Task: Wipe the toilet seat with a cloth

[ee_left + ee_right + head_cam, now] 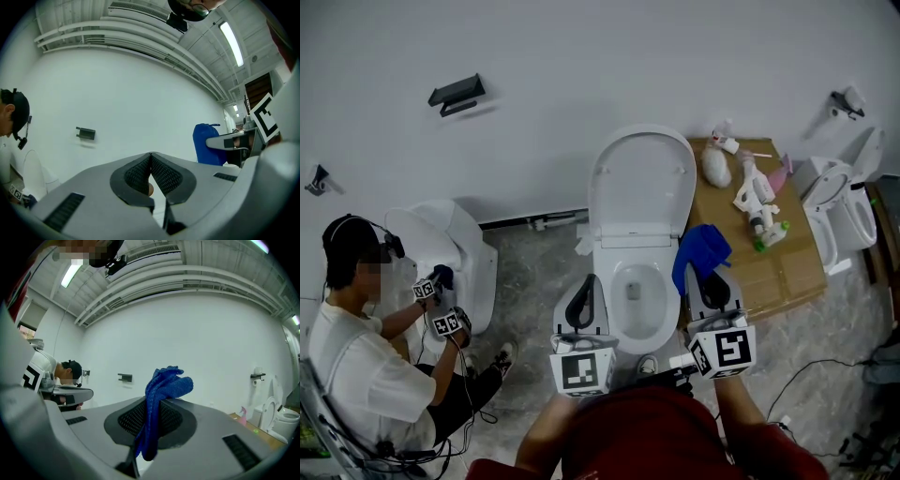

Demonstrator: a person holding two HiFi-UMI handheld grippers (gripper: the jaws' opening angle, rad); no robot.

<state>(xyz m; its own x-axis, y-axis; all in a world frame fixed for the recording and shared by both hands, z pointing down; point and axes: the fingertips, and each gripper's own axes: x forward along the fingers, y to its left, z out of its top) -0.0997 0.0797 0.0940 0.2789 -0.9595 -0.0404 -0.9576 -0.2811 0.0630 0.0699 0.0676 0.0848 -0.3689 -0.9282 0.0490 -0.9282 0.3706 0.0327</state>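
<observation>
Holds a blue cloth [161, 390] pinched in the closed jaws of the right gripper [152, 404], one fold standing above the pads and a tail hanging below. Carries the left gripper [151, 159] fully closed on nothing, at the left of the bowl. Places the cloth [703, 248] in the air just right of the toilet seat [667, 314], seemingly not touching it. Shows the lid [642, 183] raised and the seat down, ready for wiping. Records no wiping contact as yet. Judges the task barely started: cloth in hand, the whole seat ring left to wipe.
</observation>
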